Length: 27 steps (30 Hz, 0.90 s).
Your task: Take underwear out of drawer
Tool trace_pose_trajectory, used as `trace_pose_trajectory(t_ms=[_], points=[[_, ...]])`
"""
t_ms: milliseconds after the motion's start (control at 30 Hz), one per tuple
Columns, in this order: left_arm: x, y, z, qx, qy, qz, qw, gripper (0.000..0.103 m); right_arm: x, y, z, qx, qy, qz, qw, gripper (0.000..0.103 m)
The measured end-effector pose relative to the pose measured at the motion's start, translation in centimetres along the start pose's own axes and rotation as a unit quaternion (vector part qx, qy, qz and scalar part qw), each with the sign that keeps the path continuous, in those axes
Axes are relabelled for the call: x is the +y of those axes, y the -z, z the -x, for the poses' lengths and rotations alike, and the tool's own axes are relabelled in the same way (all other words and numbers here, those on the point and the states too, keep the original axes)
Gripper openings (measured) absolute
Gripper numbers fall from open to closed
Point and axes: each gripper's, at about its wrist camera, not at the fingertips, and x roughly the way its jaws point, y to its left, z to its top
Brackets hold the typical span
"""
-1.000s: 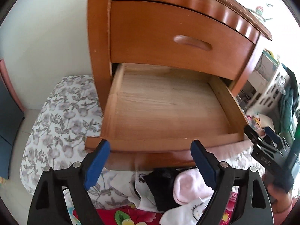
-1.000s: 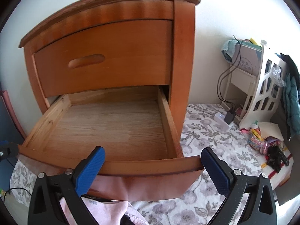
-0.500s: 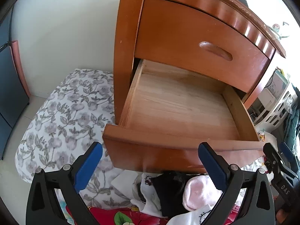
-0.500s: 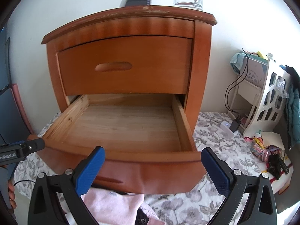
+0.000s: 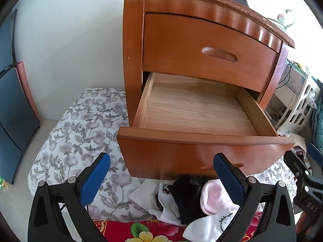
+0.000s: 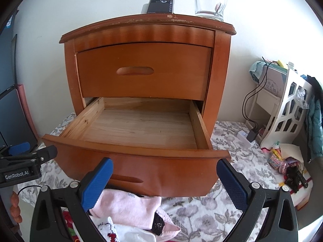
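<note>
The nightstand's lower drawer (image 5: 201,153) (image 6: 141,167) is pulled out, and its wooden bottom is bare. On the floor in front of it lies a pile of underwear (image 5: 193,197): black, pink (image 6: 125,205) and white pieces. My left gripper (image 5: 161,173) hovers open above the pile with nothing between its blue pads. My right gripper (image 6: 164,181) is also open and holds nothing, over the pink piece. Each gripper shows at the edge of the other's view, the left gripper (image 6: 26,161) at the left edge and the right gripper (image 5: 302,177) at the right edge.
The upper drawer (image 6: 141,72) is shut. A remote (image 6: 161,3) and a glass mug (image 6: 210,4) stand on the nightstand. A floral cloth (image 5: 80,137) covers the floor. A white rack (image 6: 286,111), cables, a charger and toys sit at the right; a dark blue panel (image 5: 10,100) is at the left.
Both grippers have drawn back from the drawer, so more of the nightstand and its top shows. The left gripper's jaws stand a little wider than a second ago.
</note>
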Motion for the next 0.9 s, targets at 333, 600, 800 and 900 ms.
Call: trace_pose_trajectory(t_ms=[333, 600, 800, 900], points=[[1.0, 2.4, 1.2, 0.000, -0.039, 0.015, 0.9991, 0.102, 0.8, 1.7, 1.8, -0.001, -0.001, 0.008, 1.000, 0.103], [1.4, 4.6, 1.7, 0.008, -0.049, 0.003, 0.9988, 0.102, 1.3, 3.3, 3.0, 0.001, 0.004, 0.013, 1.000, 0.103], [1.1, 6.1, 2.7, 0.007, -0.042, -0.006, 0.9991, 0.102, 1.3, 4.3, 4.1, -0.002, 0.006, 0.007, 1.000, 0.103], [0.7, 6.5, 3.4, 0.001, -0.036, -0.014, 0.9993, 0.102, 1.4, 4.6, 4.7, -0.008, 0.007, 0.006, 1.000, 0.103]])
